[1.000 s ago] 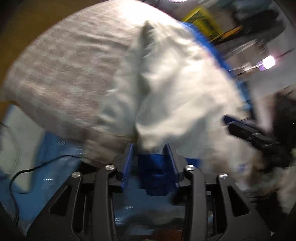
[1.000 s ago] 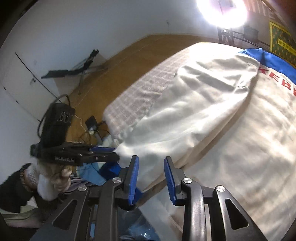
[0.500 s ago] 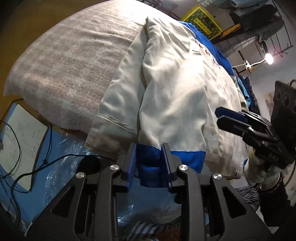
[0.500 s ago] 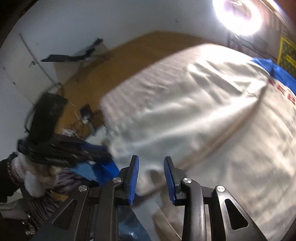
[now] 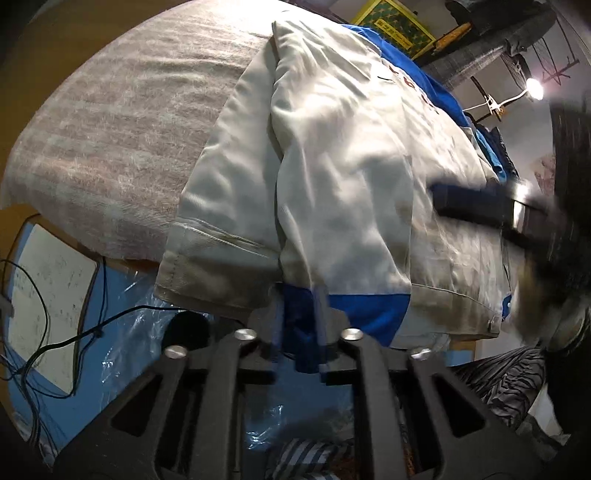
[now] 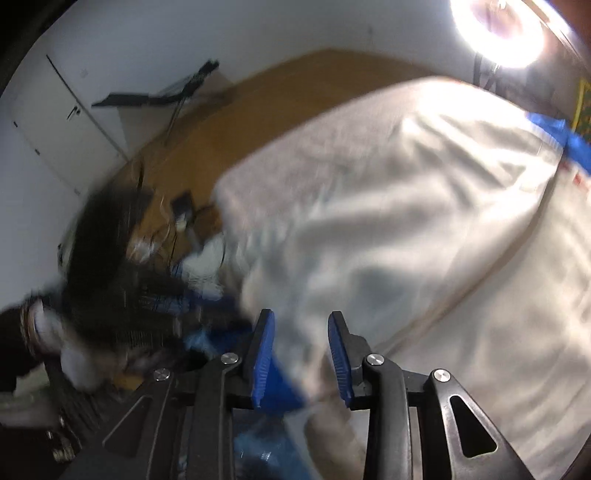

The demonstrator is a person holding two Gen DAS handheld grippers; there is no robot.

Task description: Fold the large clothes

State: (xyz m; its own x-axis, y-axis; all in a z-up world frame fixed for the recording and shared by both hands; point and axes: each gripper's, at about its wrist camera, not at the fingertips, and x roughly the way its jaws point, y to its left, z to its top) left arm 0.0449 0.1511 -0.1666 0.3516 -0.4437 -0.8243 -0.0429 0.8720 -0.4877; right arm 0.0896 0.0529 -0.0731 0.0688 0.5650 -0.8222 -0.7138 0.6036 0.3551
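Observation:
A large off-white jacket (image 5: 343, 155) with blue trim lies on a grey blanket-covered bed (image 5: 110, 140). Its sleeve is folded over the body and ends in a blue cuff (image 5: 365, 314) at the near edge. My left gripper (image 5: 301, 314) is shut on the blue cuff. My right gripper (image 6: 301, 354) is open and hovers over the jacket's near edge (image 6: 388, 240); the view is blurred. The right gripper also shows blurred at the right of the left wrist view (image 5: 480, 206).
The bed's near edge drops to a blue plastic-covered floor area (image 5: 122, 325) with black cables (image 5: 55, 332). A wooden floor (image 6: 295, 96), white wall and a bright lamp (image 6: 498, 33) lie beyond the bed. A clothes rack (image 5: 498, 48) stands behind.
My left gripper has pulled the cuff toward the bed's near edge and closed tighter on it. My right gripper has swung left over the jacket, staying open.

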